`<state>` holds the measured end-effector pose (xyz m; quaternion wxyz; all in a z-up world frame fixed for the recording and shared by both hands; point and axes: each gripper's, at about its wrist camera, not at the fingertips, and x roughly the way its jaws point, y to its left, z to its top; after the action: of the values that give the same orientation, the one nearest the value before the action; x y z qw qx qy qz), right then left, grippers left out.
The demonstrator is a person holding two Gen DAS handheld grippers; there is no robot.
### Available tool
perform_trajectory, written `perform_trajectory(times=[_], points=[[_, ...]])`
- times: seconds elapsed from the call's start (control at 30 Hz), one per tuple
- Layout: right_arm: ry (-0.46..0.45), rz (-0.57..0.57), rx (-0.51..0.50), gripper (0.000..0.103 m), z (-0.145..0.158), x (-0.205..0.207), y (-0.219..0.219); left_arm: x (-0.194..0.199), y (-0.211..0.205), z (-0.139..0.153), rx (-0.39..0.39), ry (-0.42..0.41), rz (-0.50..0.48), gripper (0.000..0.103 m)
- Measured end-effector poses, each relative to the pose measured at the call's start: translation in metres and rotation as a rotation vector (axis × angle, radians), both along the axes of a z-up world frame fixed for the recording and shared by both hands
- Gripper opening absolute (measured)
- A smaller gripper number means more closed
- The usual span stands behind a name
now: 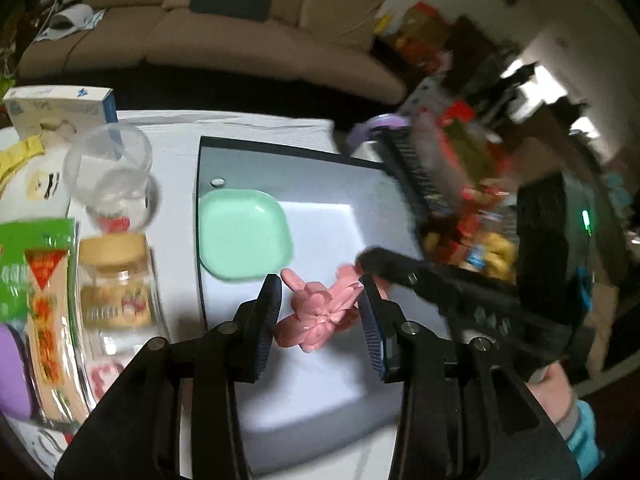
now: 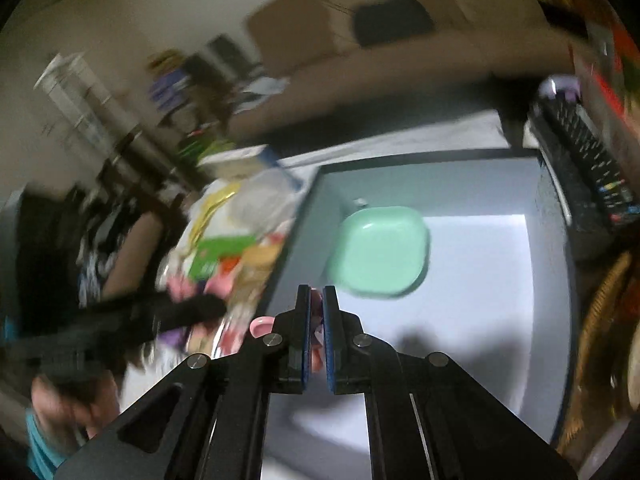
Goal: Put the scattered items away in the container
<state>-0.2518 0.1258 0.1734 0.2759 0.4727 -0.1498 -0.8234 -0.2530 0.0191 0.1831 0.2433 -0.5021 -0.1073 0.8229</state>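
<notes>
A tan sofa (image 1: 208,28) fills the background, upper left in the left wrist view; below it I see a white-covered table (image 1: 256,128) carrying a grey, dark-rimmed container (image 1: 280,168). One mint green dish (image 1: 242,234) lies inside it, centre frame. One pink flower-shaped clip (image 1: 320,312) hangs over the container, lower centre. My left gripper (image 1: 320,312) stands partly open, its pads touching or just beside the clip; whether it presses I cannot tell. My right gripper (image 2: 316,316) is closed tight on a thin pink petal. I judge the clip light, stiff plastic, somewhat slippery and brittle at the petals, best held across its thicker middle. At left, outside the container, I count one clear cup (image 1: 108,164) and one jar (image 1: 116,284).
</notes>
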Motion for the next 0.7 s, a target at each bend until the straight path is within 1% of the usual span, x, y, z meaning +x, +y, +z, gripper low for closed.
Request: perform_trajectory(times=[0.07,0.17,0.23,0.27,0.37,0.43,0.5,0.53,0.57,0.63,0.7], points=[[-0.076,-0.041,-0.008,0.005,-0.022,-0.038,0.004,-0.028,0.018,-0.015,-0.056,-0.036,0.018,0.037],[-0.132,-0.079,0.01,0.005,-0.049,-0.08,0.003,-0.058,0.034,-0.04,-0.144,-0.074,0.05,0.037],[-0.158,-0.079,0.003,0.005,-0.064,-0.1,-0.003,-0.071,0.038,-0.057,-0.198,-0.094,0.076,0.037],[-0.167,-0.072,0.011,0.005,-0.07,-0.107,-0.007,-0.078,0.04,-0.066,-0.212,-0.109,0.087,0.037],[-0.191,-0.051,0.046,0.006,-0.086,-0.116,-0.018,-0.089,0.043,-0.087,-0.262,-0.126,0.108,0.037],[-0.206,-0.053,0.067,0.008,-0.095,-0.121,-0.022,-0.093,0.047,-0.088,-0.305,-0.104,0.119,0.039],[-0.222,-0.066,0.043,0.009,-0.099,-0.125,-0.017,-0.094,0.048,-0.087,-0.295,-0.114,0.117,0.043],[-0.227,-0.07,0.028,0.015,-0.099,-0.126,-0.014,-0.094,0.048,-0.085,-0.293,-0.111,0.117,0.051],[-0.222,-0.069,0.019,0.02,-0.098,-0.125,-0.01,-0.092,0.048,-0.083,-0.298,-0.098,0.113,0.052],[-0.188,-0.057,0.041,0.021,-0.088,-0.118,-0.005,-0.086,0.048,-0.074,-0.321,-0.07,0.106,0.052],[-0.158,-0.038,0.064,0.022,-0.075,-0.109,-0.002,-0.075,0.046,-0.061,-0.324,-0.038,0.094,0.052]])
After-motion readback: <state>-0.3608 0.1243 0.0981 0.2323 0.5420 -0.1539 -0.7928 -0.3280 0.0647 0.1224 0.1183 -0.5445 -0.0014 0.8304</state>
